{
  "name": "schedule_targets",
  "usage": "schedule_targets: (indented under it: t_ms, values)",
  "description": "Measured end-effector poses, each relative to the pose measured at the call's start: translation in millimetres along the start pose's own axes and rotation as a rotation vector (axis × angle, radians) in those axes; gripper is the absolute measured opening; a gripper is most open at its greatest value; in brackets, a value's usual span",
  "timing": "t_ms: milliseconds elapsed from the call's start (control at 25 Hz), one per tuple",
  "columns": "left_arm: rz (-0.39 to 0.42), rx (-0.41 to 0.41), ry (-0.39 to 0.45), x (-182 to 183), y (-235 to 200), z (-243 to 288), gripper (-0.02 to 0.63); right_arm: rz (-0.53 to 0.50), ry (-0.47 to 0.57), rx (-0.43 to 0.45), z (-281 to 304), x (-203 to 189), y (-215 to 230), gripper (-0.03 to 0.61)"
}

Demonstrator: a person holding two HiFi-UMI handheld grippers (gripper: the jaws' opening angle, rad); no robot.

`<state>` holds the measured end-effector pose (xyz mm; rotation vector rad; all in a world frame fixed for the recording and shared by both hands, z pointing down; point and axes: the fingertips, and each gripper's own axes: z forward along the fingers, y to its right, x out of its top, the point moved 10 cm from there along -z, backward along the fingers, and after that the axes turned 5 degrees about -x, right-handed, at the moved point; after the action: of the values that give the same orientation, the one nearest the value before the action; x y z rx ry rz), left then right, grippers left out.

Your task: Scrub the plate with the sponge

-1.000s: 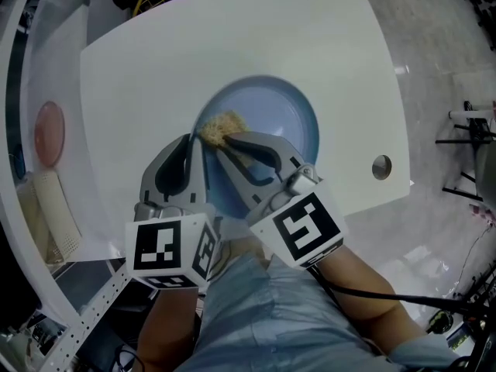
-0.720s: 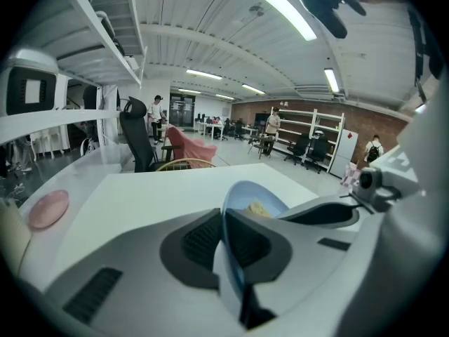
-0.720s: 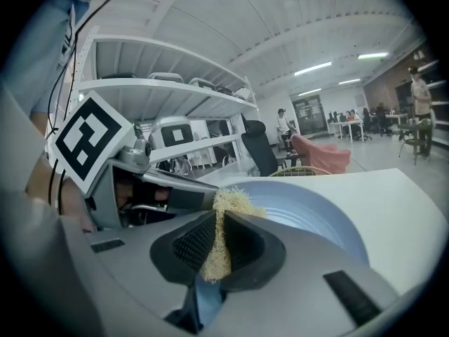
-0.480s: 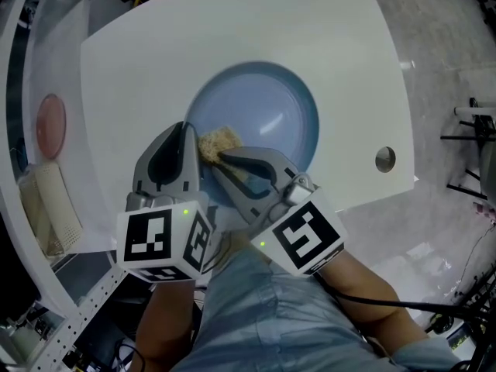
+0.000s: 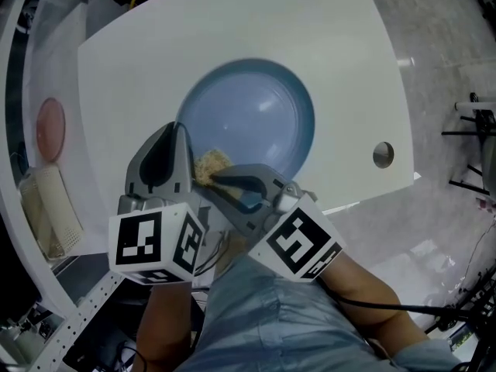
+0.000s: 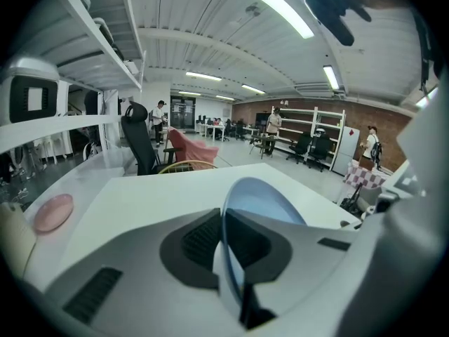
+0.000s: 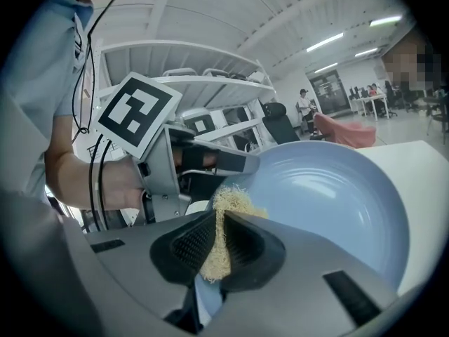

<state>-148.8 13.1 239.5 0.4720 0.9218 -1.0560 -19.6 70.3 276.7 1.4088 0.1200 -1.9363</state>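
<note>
Left tool clenched on near rim of blue plate, on white desk. Right tool pinches sponge against plate. Sponge half hidden, plate's near edge covered.

A white surface with rounded corners bears a round pale-blue plate toward its near edge; whether the plate lies flat cannot be told. A small round hole pierces the surface near its right edge.
</note>
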Motion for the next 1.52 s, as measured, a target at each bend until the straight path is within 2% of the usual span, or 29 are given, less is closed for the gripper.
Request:
schedule_targets:
  t_ms: [320,680,1200,1520]
  values:
    - [-0.007,0.003,0.0,-2.8,1.9,-0.5,0.023,0.022,-0.061,0.018,-11.9,-19.5,5.9,0.04]
    - [-0.016,0.006,-0.006,-4.4,3.6,-1.8,0.023,0.015,-0.145,-0.011,-28.9,-32.6,16.7,0.04]
    - [-0.003,0.019,-0.008,-3.5,6.2,-2.8,0.023,0.022,-0.19,-0.201,-54.7,-41.2,43.9,0.04]
    - [0.009,0.016,-0.014,-0.5,8.4,1.3,0.023,-0.026,-0.208,-0.289,-61.6,-38.7,59.5,0.04]
